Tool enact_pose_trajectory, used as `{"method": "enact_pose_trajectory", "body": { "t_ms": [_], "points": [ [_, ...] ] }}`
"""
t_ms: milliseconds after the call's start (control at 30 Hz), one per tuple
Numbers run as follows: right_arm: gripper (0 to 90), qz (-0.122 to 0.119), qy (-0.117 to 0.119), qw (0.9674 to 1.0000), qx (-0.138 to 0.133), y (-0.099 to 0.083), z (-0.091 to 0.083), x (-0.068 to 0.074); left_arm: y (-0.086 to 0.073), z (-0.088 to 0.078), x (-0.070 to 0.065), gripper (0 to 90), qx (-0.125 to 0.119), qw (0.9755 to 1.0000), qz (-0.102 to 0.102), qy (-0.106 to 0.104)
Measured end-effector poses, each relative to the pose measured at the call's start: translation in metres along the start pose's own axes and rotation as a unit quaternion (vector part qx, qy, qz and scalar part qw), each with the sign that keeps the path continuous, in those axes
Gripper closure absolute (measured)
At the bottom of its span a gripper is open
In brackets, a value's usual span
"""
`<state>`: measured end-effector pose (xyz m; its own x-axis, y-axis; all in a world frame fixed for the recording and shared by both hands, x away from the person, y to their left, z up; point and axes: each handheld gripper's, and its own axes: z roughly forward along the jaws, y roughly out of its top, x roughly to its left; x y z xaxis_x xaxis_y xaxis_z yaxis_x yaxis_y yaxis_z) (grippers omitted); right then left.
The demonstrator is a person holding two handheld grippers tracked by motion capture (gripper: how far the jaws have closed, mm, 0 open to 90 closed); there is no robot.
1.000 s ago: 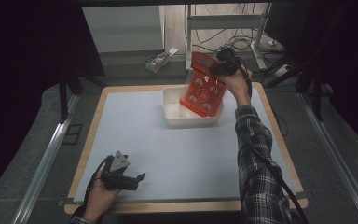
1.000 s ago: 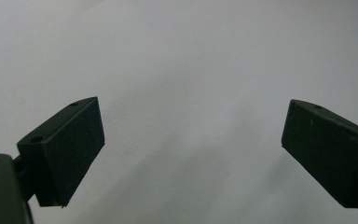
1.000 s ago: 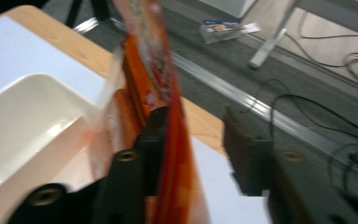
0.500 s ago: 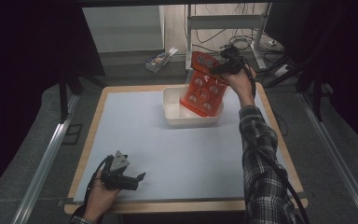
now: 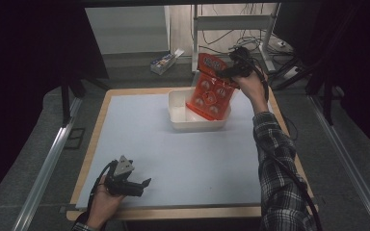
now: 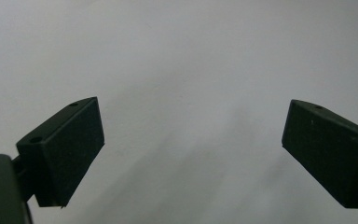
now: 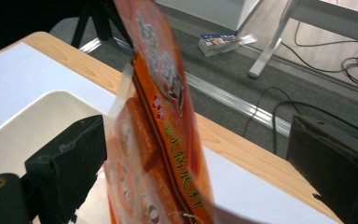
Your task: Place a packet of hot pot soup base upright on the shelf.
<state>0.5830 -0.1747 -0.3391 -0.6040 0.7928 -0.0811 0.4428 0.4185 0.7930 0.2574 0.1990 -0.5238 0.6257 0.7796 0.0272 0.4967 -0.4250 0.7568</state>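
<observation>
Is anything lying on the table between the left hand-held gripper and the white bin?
No. In the high view, only bare pale table separates the left hand-held gripper from the white bin.

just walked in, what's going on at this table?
A person works two handheld grippers. The right gripper is at the top of an orange snack bag, which stands tilted with its lower end in the white tub; its jaws are spread around the bag, not clamped. The left gripper rests open near the table's front edge.
</observation>
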Motion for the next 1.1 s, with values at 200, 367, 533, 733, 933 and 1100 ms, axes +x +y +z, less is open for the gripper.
{"method": "enact_pose_trajectory", "body": {
  "t_ms": [200,367,533,733,933,1100],
  "points": [
    [4.3,0.004,0.024,0.9996,-0.01,-0.005,-0.008,0.0,0.0,0.0,0.0,5.2,-0.004,1.0,0.002,0.0],
    [3.8,0.004,0.031,0.9994,-0.015,-0.009,-0.014,-0.001,0.0,0.0,0.0,5.1,-0.005,1.0,0.002,-0.001],
    [2.8,0.005,0.037,0.9991,-0.018,-0.014,-0.019,-0.002,0.001,-0.001,0.0,4.7,-0.006,1.0,0.002,-0.003],
    [0.6,0.007,0.044,0.9987,-0.025,-0.019,-0.024,-0.002,0.001,-0.001,0.0,4.4,-0.007,1.0,0.0,-0.004],
    [0.0,0.001,0.046,0.9987,-0.023,-0.023,-0.028,0.001,0.001,-0.001,0.0,4.1,-0.009,0.9999,0.0,-0.004],
    [0.0,-0.004,0.047,0.9986,-0.024,-0.027,-0.032,0.003,0.001,-0.001,0.0,3.7,-0.009,1.0,0.001,-0.004]
  ]
}}
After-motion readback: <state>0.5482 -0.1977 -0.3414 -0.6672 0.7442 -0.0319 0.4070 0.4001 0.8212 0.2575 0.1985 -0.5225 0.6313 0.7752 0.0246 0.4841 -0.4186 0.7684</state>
